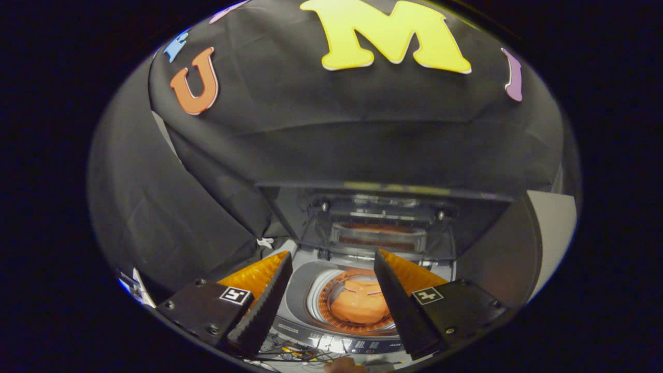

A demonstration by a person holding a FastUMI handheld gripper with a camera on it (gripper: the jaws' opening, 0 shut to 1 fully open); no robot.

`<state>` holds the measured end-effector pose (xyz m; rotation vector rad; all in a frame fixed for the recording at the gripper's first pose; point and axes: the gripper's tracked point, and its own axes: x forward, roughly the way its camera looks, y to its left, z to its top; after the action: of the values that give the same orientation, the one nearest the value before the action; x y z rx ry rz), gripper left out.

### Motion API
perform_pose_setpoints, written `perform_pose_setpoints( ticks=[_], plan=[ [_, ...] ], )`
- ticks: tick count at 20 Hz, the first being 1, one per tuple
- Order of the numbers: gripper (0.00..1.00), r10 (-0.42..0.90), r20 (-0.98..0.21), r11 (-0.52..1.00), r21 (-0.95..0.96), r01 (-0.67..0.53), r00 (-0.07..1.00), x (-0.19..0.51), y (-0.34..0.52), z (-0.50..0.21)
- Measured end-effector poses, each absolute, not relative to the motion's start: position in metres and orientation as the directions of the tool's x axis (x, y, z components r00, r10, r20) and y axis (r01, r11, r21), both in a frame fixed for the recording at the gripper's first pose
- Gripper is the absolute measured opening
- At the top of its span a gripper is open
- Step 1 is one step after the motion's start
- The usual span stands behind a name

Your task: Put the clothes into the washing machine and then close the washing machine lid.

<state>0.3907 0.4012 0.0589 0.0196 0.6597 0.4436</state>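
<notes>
Black cloth wall (331,129) hangs in folds before me, dim all round; a pale panel (551,228) stands at right.

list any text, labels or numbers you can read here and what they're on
No text here can be read.
Washing machine control panel: printed markings, too small and blurred to read.
Gripper finger mounts: one square black-and-white marker each, a pattern, not words; fingers open, empty, above the drum holding orange clothes.
</notes>
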Motion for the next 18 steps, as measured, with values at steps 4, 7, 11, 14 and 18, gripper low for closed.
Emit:
perform_pose_setpoints(
  ticks=[4,7,11,14,18],
  plan=[
    [0.98,0.414,-0.528,0.905,0.148,-0.400,0.742,0.403,0.407,0.112],
    [0.98,0.402,-0.519,0.910,0.137,-0.391,0.754,0.420,0.409,0.126],
    [0.98,0.389,-0.538,0.917,0.150,-0.370,0.748,0.444,0.407,0.120],
    [0.98,0.370,-0.558,0.926,0.160,-0.341,0.743,0.472,0.404,0.108],
    [0.98,0.351,-0.585,0.935,0.167,-0.314,0.731,0.512,0.403,0.090]
  ],
)
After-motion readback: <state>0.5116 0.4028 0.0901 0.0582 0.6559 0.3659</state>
